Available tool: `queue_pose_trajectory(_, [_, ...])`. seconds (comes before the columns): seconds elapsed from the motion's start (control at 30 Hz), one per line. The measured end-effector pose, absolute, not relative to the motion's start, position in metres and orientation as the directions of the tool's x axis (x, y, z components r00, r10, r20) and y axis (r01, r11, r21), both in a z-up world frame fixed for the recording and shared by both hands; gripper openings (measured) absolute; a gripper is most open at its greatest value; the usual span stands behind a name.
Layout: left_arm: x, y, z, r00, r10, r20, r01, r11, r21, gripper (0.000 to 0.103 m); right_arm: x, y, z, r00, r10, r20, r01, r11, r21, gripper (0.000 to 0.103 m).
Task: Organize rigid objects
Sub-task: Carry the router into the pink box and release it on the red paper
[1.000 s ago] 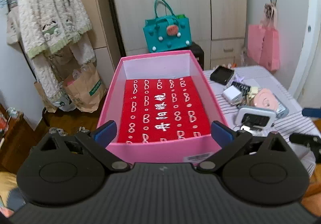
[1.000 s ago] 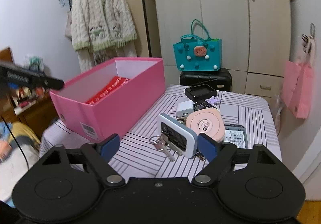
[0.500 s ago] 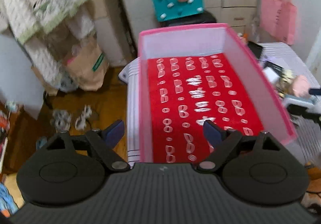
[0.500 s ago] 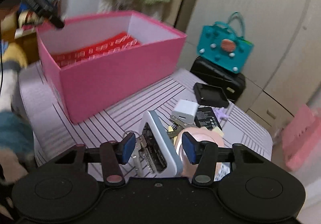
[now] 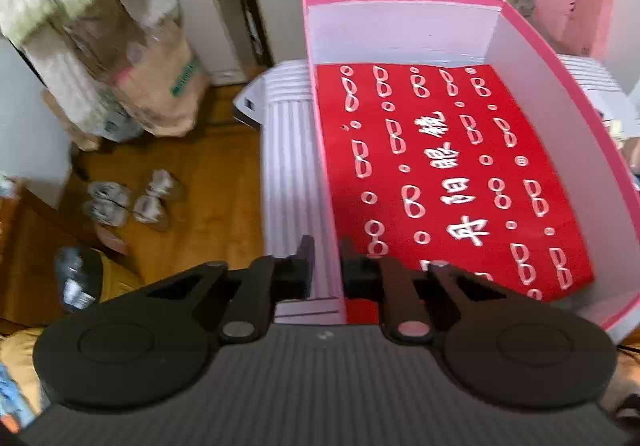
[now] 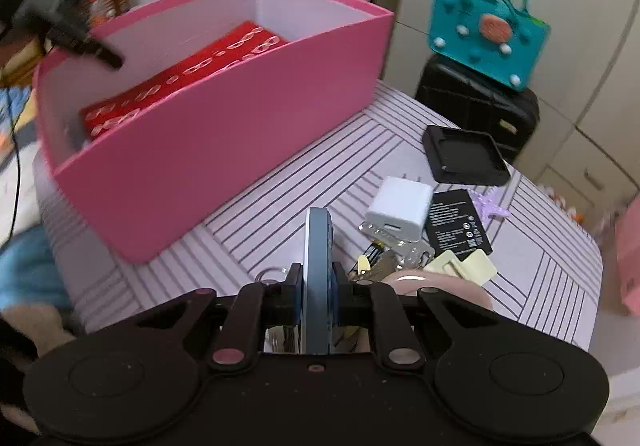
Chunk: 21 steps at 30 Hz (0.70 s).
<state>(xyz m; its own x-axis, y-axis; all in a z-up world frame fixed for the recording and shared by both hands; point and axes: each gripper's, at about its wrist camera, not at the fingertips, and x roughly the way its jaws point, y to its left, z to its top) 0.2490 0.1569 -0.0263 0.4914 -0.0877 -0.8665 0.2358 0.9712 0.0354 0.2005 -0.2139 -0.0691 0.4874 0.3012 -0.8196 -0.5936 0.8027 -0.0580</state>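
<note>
A pink box (image 5: 400,30) lined with a red printed cloth (image 5: 440,174) stands on the striped table (image 6: 320,150). My left gripper (image 5: 326,272) is shut on the box's left wall near its near corner, one finger inside and one outside. In the right wrist view the box (image 6: 224,142) sits at the left. My right gripper (image 6: 318,286) has its jaws closing on a blue-edged flat device (image 6: 318,238) standing on edge, and the pads touch its two faces. Beside it lie a white charger (image 6: 400,212), a black battery (image 6: 460,226) and a pink round case (image 6: 436,282).
A black tray (image 6: 464,154), a purple star clip (image 6: 492,206), a yellow piece (image 6: 460,266) and a small battery (image 6: 374,252) crowd the table's right part. A teal bag (image 6: 488,30) sits on a black suitcase (image 6: 476,102) behind. Shoes (image 5: 132,198) and a paper bag (image 5: 160,86) are on the floor at the left.
My left gripper has moved left and down to the box's left wall and shut on it. My right gripper has dropped onto the blue-edged device and its jaws have narrowed around it.
</note>
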Motion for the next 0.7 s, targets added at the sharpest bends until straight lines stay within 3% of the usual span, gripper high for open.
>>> queue_pose_trajectory(0.43, [0.255, 0.162, -0.025, 0.444, -0.146, -0.884, 0.292, 0.956, -0.011, 0.008, 0.218, -0.219, -0.003, 0.565, 0.410, -0.716, -0.488, 0.866, 0.111, 0.016])
queue_pose_trajectory(0.6, [0.249, 0.159, -0.024, 0.426, -0.160, -0.891, 0.315, 0.949, -0.020, 0.010, 0.218, -0.192, 0.036, 0.553, 0.509, -0.660, -0.551, 0.817, 0.169, 0.016])
queue_pose_trajectory(0.7, [0.247, 0.158, -0.023, 0.417, -0.160, -0.895, 0.323, 0.946, -0.019, 0.010, 0.224, -0.164, 0.042, 0.472, 0.571, -0.671, -0.606, 0.763, 0.224, 0.016])
